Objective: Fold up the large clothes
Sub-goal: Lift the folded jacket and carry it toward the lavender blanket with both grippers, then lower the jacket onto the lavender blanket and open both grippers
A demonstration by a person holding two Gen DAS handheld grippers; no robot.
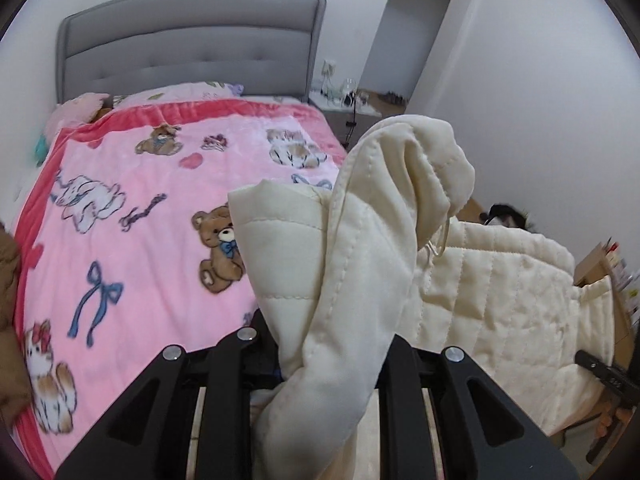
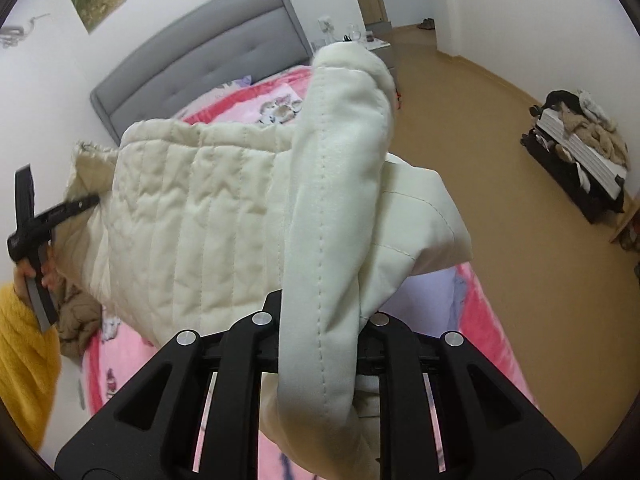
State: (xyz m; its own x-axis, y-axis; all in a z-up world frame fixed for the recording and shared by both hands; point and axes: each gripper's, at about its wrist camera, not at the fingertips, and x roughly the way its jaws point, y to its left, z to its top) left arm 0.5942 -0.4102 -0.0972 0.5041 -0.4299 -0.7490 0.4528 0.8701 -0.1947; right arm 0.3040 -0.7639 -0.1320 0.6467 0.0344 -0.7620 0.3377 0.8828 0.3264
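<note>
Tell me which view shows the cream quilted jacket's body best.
The right wrist view: the cream quilted jacket spreads broadly across it, stretched between both hand-held grippers above the pink blanket. The left wrist view shows mainly a bunched fold, with quilting behind.

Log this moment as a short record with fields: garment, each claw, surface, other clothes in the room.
garment: cream quilted jacket, lifted off the bed and stretched between both claws
left claw: shut on a thick fold of the jacket
right claw: shut on a stitched edge of the jacket
surface: bed with pink cartoon blanket and grey headboard
other clothes: brown garment at the blanket's edge; a pile on a low stand across the floor
person: yellow sleeve behind the left claw
</note>
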